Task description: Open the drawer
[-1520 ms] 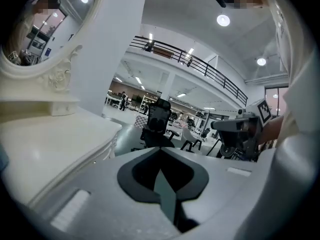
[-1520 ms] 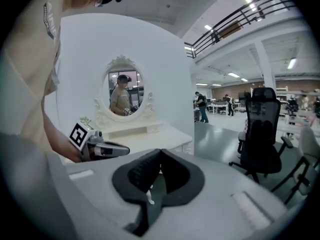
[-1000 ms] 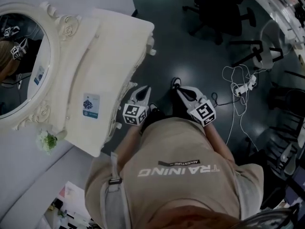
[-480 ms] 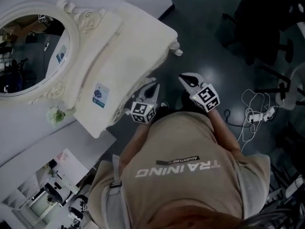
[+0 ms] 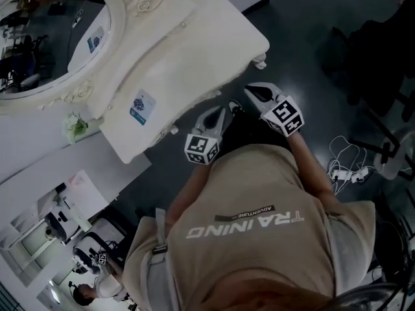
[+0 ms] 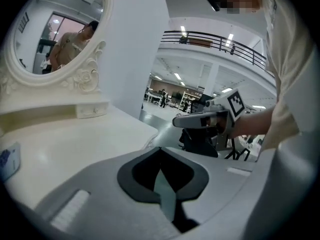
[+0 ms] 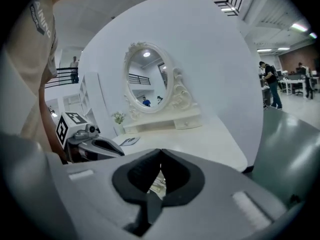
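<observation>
A cream dressing table (image 5: 194,50) with an oval mirror (image 5: 52,37) fills the upper left of the head view. Its front face lies under the top's edge and is mostly hidden. A small drawer (image 7: 187,122) with a knob sits in the shelf below the mirror (image 7: 147,79). My left gripper (image 5: 220,111) hangs shut and empty just off the table's front edge. The right gripper (image 5: 253,89) is shut and empty too, near the table's front right corner. Each gripper view shows the other gripper: the right gripper (image 6: 200,120) and the left gripper (image 7: 95,146).
On the table top lie a small blue card (image 5: 142,106) and, at its left end, a sprig of flowers (image 5: 76,127). A dark office chair (image 5: 382,50) and white cables (image 5: 343,167) are on the dark floor to the right. Shelving (image 5: 65,238) stands lower left.
The view has swung so the dressing table sits higher and further right. Both grippers have moved along its front toward the right corner, the right one farther. Both stayed shut.
</observation>
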`<state>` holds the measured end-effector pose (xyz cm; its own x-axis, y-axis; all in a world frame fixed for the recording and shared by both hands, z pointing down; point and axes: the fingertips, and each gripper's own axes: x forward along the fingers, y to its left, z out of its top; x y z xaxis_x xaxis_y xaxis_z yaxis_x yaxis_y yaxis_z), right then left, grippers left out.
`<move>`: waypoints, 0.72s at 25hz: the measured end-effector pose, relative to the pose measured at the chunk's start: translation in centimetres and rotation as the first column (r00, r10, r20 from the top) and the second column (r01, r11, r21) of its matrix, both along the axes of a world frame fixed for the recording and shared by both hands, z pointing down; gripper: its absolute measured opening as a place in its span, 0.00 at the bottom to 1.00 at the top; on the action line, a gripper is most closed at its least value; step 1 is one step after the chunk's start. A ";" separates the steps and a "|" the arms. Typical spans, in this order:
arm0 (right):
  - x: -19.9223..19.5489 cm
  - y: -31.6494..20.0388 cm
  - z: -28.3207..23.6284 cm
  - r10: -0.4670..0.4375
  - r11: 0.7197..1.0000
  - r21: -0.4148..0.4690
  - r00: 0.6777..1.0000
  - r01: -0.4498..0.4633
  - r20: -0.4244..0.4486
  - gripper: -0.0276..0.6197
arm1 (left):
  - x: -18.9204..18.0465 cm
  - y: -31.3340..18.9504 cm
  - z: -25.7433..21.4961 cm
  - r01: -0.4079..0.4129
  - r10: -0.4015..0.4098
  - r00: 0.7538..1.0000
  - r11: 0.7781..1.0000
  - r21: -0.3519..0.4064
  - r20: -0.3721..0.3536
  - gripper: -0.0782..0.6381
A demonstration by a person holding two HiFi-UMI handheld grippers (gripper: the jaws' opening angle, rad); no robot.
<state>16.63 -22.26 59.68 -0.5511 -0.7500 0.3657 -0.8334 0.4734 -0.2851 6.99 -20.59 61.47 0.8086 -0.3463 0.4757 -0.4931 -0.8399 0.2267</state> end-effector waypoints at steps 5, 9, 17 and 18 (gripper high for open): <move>-2.9 -1.1 -2.5 -0.114 0.993 -0.053 0.991 0.110 -0.073 0.03 | 1.3 -0.9 -1.9 -0.100 0.105 0.992 0.992 0.081 -0.064 0.12; -4.7 -1.6 -2.5 -0.155 0.983 -0.121 0.980 0.140 -0.125 0.04 | -1.1 -4.0 -2.7 -0.050 0.057 0.991 0.997 0.062 -0.121 0.12; -7.1 -2.9 3.4 -0.126 0.953 -0.288 0.988 0.095 -0.090 0.04 | -8.0 -8.9 -0.7 0.067 -0.061 0.993 0.997 0.048 -0.104 0.12; -7.3 -3.4 4.0 -0.133 0.949 -0.299 0.987 0.101 -0.088 0.04 | -8.5 -9.3 -0.7 0.086 -0.081 0.992 0.995 0.051 -0.102 0.12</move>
<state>9.32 -25.62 63.66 -0.5747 -0.5335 0.6206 -0.8101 0.4783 -0.3390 -1.55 -29.94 60.76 0.8180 -0.4381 0.3727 -0.5393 -0.8095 0.2322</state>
